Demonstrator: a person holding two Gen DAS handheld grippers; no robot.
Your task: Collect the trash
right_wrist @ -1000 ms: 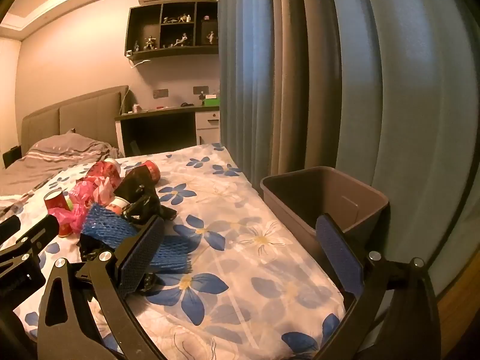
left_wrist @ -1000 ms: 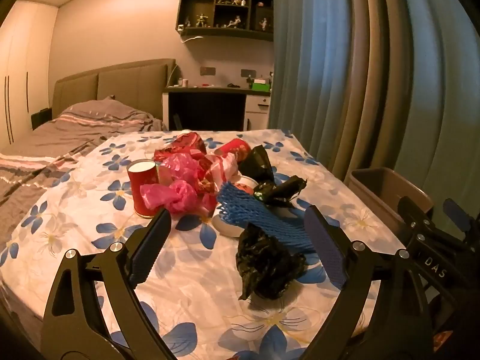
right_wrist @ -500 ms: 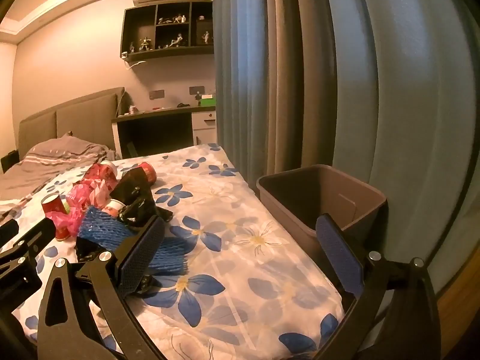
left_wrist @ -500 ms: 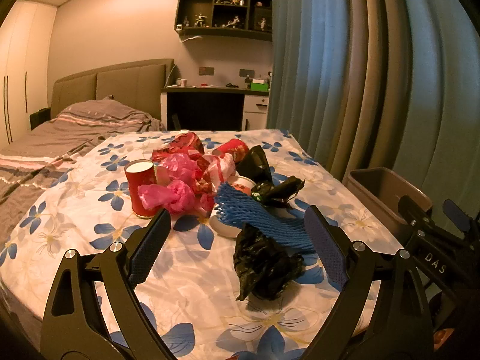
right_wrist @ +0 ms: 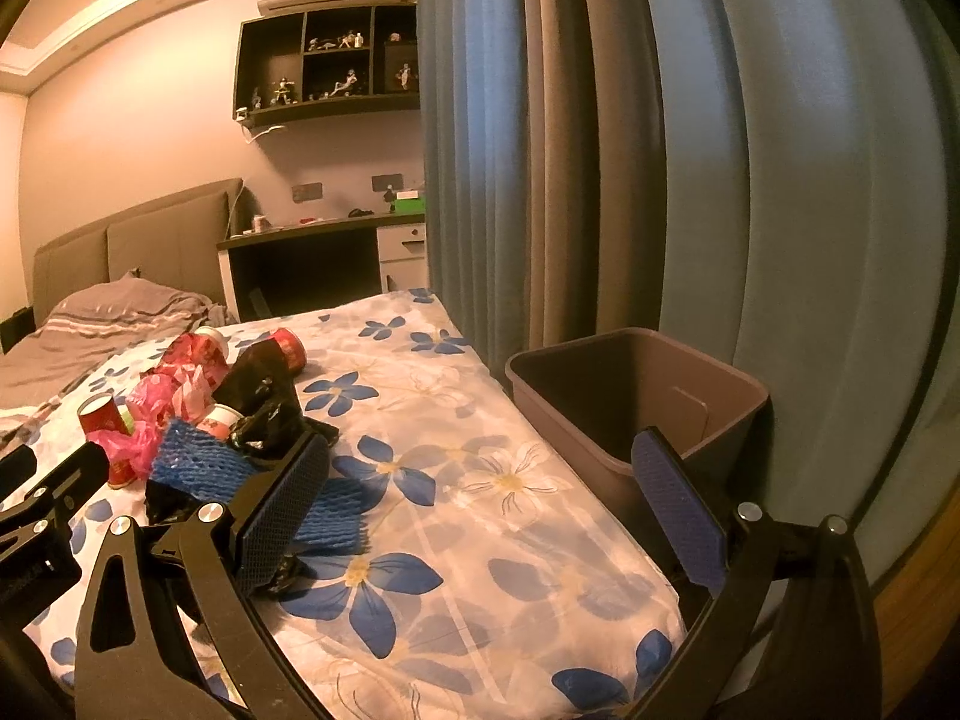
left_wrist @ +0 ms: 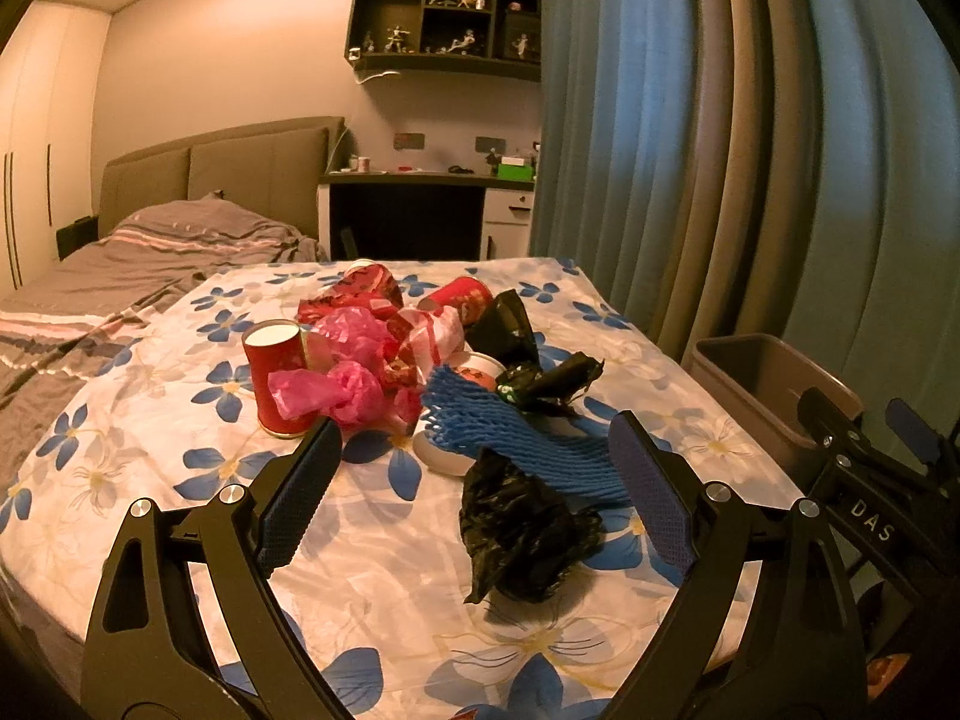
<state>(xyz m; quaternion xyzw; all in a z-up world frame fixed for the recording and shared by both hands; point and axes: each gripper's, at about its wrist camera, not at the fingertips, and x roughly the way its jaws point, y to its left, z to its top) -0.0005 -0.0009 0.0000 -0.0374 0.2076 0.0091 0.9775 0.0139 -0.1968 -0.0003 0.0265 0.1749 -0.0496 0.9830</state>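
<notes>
Little change over last sec: we drift a touch, left gripper and right gripper both wide and empty, black bag centre-frame w/ bin at right, so no trash collected yet.

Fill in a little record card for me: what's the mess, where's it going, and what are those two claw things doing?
surface: flowered bedsheet
nearest trash: crumpled black bag
other trash: blue foam net, pink bag, upright red cup
destination: grey bin, beside the bed, looks empty
left gripper: open, holding nothing
right gripper: open, holding nothing
</notes>
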